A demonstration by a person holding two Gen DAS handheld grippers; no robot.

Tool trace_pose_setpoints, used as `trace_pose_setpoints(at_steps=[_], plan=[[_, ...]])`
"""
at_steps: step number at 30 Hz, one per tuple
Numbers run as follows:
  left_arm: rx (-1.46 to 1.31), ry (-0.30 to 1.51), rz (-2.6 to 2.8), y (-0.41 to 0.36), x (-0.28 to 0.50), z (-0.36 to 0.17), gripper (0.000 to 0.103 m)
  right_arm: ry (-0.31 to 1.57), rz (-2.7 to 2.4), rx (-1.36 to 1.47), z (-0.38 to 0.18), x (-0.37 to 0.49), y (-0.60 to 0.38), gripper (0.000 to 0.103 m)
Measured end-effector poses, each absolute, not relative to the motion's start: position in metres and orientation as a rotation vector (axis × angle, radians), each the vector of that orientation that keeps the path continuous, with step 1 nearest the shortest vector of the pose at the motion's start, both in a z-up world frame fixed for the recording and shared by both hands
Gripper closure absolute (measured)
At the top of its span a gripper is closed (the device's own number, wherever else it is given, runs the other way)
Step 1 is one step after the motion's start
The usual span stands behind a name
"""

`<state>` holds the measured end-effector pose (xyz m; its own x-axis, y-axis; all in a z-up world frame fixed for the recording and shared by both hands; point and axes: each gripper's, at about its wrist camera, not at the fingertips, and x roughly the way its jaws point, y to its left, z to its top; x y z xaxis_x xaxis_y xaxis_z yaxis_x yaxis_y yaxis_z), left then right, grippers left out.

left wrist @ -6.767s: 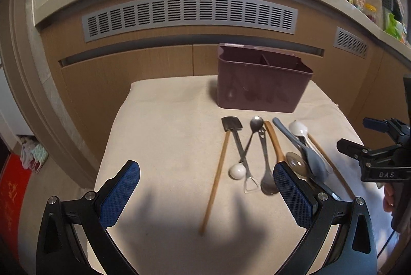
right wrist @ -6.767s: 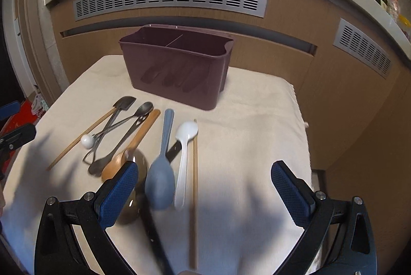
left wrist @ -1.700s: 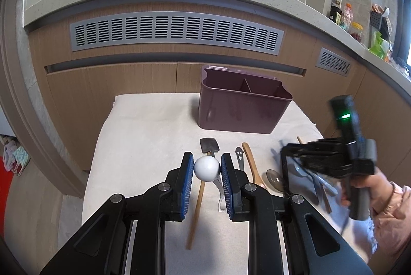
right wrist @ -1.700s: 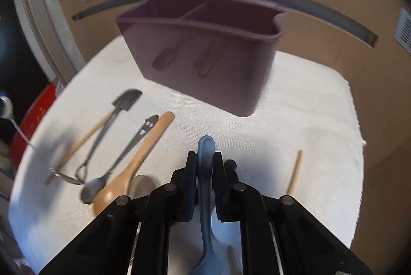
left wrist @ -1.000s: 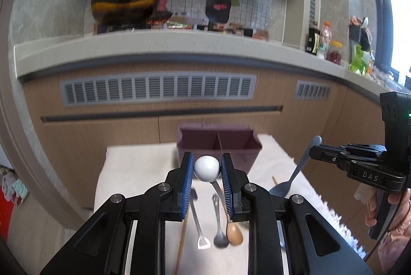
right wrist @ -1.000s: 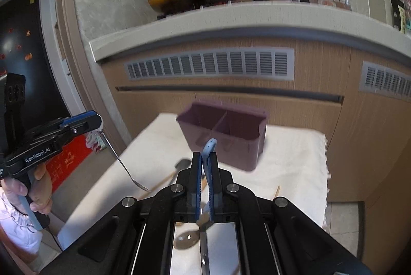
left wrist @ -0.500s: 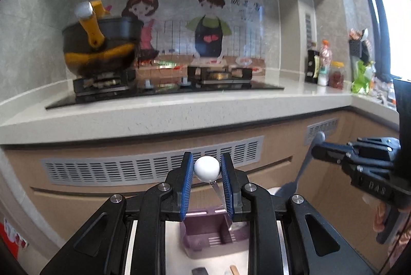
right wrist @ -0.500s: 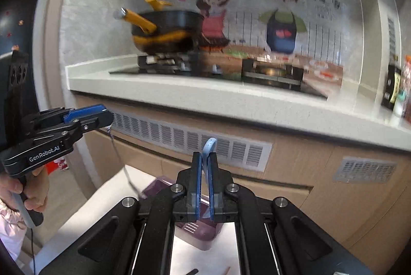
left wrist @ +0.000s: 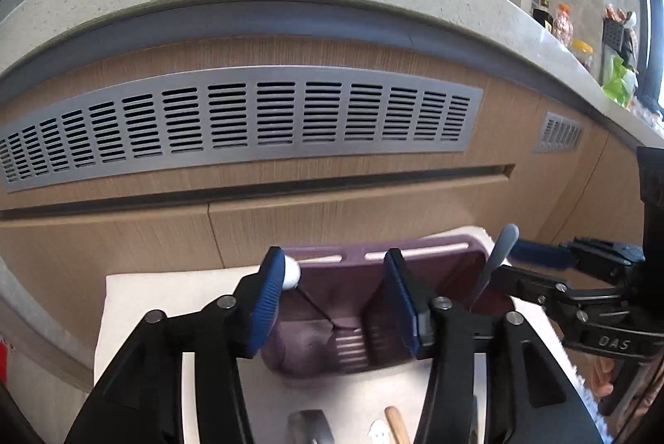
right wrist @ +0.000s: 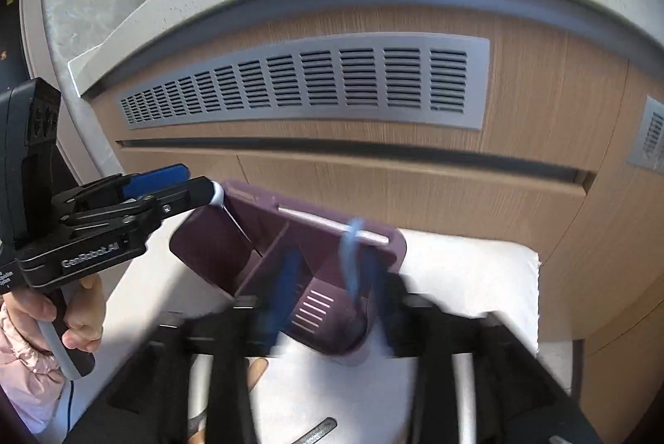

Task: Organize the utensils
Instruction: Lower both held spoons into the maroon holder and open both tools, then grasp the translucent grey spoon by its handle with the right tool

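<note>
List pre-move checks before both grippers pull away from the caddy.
1. Left gripper open: ok, jaws have just been opening.
2. White ball-ended metal utensil free of pads: not ok, ball appears to rest against one blue pad.
3. Its stem inside purple plastic caddy: ok, left compartment.
4. Right gripper open: ok, just been opening; view blurred.
5. Grey-blue plastic spoon in caddy: ok, right compartment, handle up.
6. White cloth emptied: not ok, wooden-handled utensil lies there.

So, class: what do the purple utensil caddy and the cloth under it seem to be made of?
Purple utensil caddy: likely moulded plastic, smooth with a slight sheen; its rim catches light, and it has drain slots and a thin divider wall.
Cloth: probably woven fabric, matte off-white, with a soft rounded edge; the weave itself is too blurred to confirm.
</note>
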<state>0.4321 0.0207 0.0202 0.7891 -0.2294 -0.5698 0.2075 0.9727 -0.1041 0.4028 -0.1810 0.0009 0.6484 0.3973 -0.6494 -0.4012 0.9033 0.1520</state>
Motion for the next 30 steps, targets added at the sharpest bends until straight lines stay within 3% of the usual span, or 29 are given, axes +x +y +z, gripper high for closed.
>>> trace_pose_setpoints(at_steps=[1,5,9,19,26,28,30], plan=[[-0.032,0.615,-0.227,0.022,0.428,0.019,0.049,0.722,0.436,-0.010,0.000,0.400,-0.183,0.043],[-0.052,0.634,-0.199,0.033,0.404,0.011,0.035,0.631,0.332,-0.062,0.002,0.377,-0.189,0.010],[-0.060,0.677,-0.178,0.041,0.377,-0.003,0.035,0.599,0.295,-0.102,0.000,0.354,-0.192,0.000],[-0.111,0.816,-0.167,0.054,0.301,-0.049,0.023,0.716,0.257,-0.254,-0.032,0.296,-0.179,0.000],[-0.094,0.885,-0.158,0.058,0.264,-0.071,0.023,0.847,0.452,-0.239,-0.071,0.265,-0.163,0.002],[-0.102,0.903,-0.149,0.062,0.256,-0.074,0.023,0.856,0.481,-0.210,-0.076,0.264,-0.161,0.006],[-0.116,0.919,-0.141,0.065,0.250,-0.079,0.023,0.879,0.526,-0.193,-0.079,0.267,-0.158,0.025]])
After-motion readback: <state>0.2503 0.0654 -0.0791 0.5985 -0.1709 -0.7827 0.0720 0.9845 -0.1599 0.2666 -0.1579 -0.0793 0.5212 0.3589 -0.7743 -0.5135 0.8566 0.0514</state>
